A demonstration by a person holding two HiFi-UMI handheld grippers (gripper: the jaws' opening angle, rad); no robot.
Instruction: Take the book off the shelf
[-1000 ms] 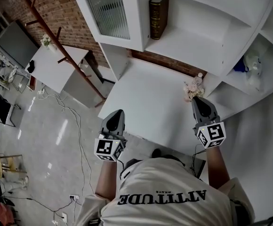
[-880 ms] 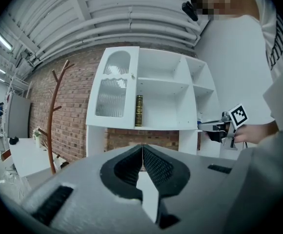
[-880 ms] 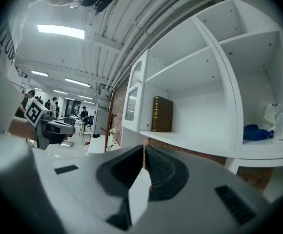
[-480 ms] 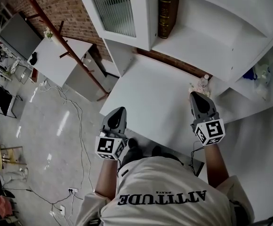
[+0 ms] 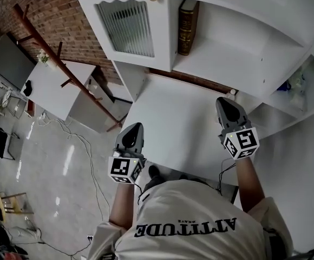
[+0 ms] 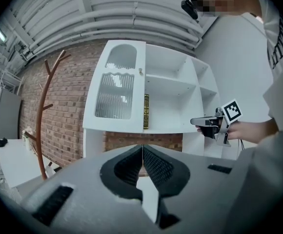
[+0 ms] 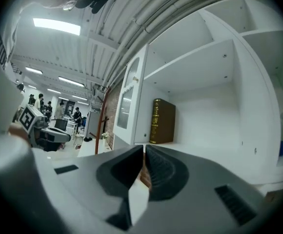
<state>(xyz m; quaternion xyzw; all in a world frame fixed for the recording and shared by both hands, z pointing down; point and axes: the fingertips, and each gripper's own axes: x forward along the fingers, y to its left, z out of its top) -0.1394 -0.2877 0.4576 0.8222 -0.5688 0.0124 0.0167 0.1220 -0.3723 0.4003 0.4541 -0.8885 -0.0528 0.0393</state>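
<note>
Upright against the left wall of the shelf (image 5: 222, 64), the brown hardback book (image 5: 188, 27) looks stiff, weighty and slick — best pinched across its spine — while the left claw (image 5: 133, 129) and right claw (image 5: 226, 103), both closed and empty, sit well short of it.

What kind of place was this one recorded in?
Likely an open workspace or lab with a staged home corner: a white shelf unit and coat rack against a brick wall, with other people in the background.
</note>
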